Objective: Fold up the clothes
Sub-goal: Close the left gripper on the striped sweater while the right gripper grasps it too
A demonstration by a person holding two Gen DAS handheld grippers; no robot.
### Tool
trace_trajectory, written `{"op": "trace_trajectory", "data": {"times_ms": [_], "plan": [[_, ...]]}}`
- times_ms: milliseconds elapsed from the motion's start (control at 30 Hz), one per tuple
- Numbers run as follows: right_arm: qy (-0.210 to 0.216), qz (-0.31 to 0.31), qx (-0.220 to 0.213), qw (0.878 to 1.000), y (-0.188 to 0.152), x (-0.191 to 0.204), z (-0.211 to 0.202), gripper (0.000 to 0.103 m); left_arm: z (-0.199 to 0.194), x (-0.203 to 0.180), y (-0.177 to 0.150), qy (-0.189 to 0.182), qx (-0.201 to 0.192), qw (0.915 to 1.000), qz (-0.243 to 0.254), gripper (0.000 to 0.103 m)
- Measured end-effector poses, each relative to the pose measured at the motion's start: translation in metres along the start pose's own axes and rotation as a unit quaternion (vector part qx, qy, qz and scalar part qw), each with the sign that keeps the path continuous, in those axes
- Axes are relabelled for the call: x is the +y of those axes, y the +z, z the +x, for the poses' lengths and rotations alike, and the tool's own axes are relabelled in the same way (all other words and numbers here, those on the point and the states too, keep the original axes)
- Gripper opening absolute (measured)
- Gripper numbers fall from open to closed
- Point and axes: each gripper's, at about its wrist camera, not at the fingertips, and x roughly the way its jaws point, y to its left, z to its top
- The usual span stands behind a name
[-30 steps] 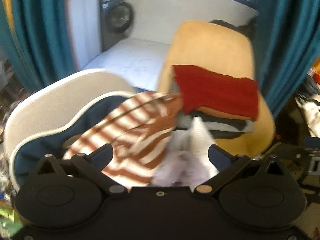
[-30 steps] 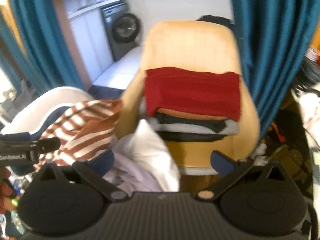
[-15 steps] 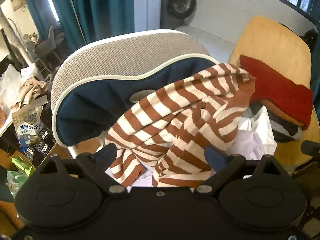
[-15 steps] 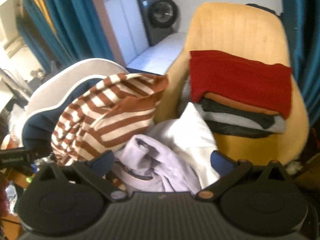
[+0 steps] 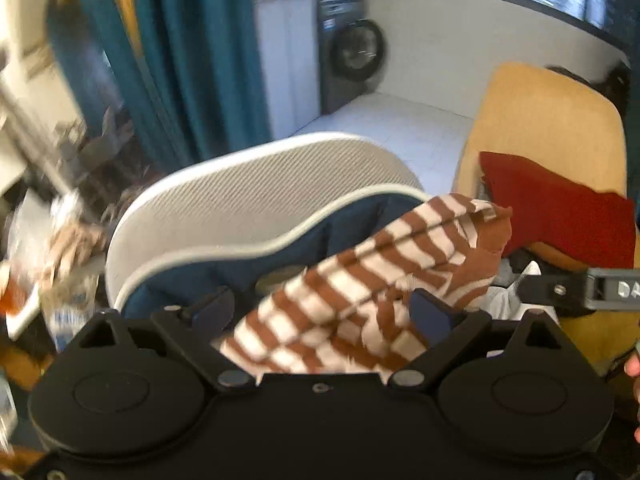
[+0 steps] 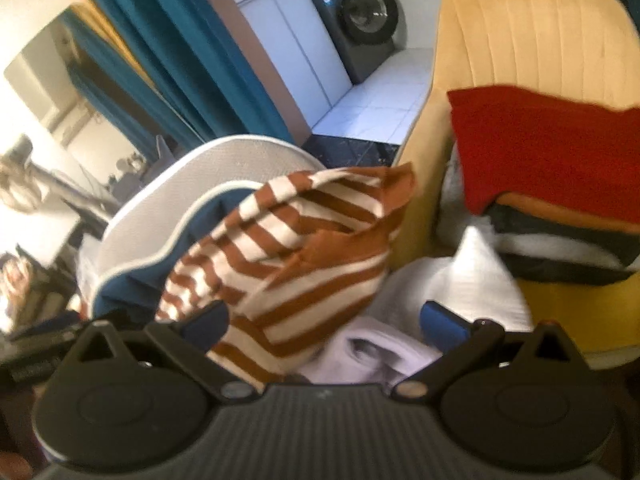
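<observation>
A brown-and-cream striped shirt lies heaped on a grey-backed chair with a navy seat; it also shows in the right wrist view. My left gripper is open, its fingers either side of the shirt's near folds. My right gripper is open above the shirt's edge and a crumpled lilac and white garment. A folded stack topped by a red cloth rests on the yellow chair; the red cloth also shows in the left wrist view.
Teal curtains hang at the left. A washing machine stands at the back by white cabinets. Clutter sits at the far left. The right gripper's body shows at the right edge of the left wrist view.
Both grippers have swung left and moved closer to the striped shirt, which now fills the space between the left fingers. The clothes have not visibly shifted.
</observation>
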Motion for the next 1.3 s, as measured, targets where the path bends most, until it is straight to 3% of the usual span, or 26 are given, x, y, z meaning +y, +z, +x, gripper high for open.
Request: {"op": "trace_trajectory", "data": {"times_ms": [100, 267, 467, 567, 600, 667, 733, 800, 967, 1133, 1267, 1300], "plan": [[-0.012, 0.013, -0.012, 1.0, 0.001, 0.004, 0.016, 0.093, 0.017, -0.002, 0.011, -0.017, -0.012, 0.9991, 0.037, 0.093], [-0.015, 0.05, -0.032, 0.998, -0.006, -0.009, 0.024, 0.092, 0.038, 0.008, 0.017, -0.045, -0.013, 0.9974, 0.054, 0.092], [-0.007, 0.158, -0.036, 0.987, -0.003, -0.024, 0.058, 0.092, 0.043, 0.018, 0.014, -0.071, -0.027, 0.9905, 0.115, 0.092], [-0.017, 0.177, -0.036, 0.983, -0.002, -0.014, 0.08, 0.091, 0.049, 0.02, 0.014, -0.08, -0.035, 0.9856, 0.145, 0.092], [-0.027, 0.183, -0.035, 0.982, -0.003, -0.011, 0.084, 0.086, 0.051, 0.022, 0.014, -0.086, -0.034, 0.9846, 0.148, 0.092], [-0.04, 0.202, -0.031, 0.978, -0.006, -0.009, 0.089, 0.061, 0.055, 0.021, 0.016, -0.099, -0.034, 0.9814, 0.161, 0.092], [-0.025, 0.235, -0.03, 0.971, -0.012, -0.015, 0.088, 0.029, 0.06, 0.019, 0.019, -0.11, -0.036, 0.9774, 0.177, 0.092], [-0.021, 0.249, -0.041, 0.967, -0.019, -0.018, 0.08, 0.018, 0.066, 0.013, 0.02, -0.122, -0.038, 0.9717, 0.199, 0.088], [-0.043, 0.214, -0.068, 0.973, -0.033, -0.015, 0.053, 0.016, 0.083, -0.006, 0.021, -0.152, -0.035, 0.9618, 0.225, 0.072], [-0.057, 0.207, -0.083, 0.973, -0.053, -0.018, 0.037, 0.014, 0.099, -0.022, 0.02, -0.166, -0.027, 0.9551, 0.244, 0.069], [-0.063, 0.205, -0.087, 0.973, -0.063, -0.02, 0.034, 0.014, 0.112, -0.033, 0.018, -0.164, -0.016, 0.9514, 0.26, 0.054], [-0.064, 0.207, -0.087, 0.972, -0.064, -0.021, 0.034, 0.014, 0.115, -0.034, 0.019, -0.164, -0.014, 0.9514, 0.26, 0.04]]}}
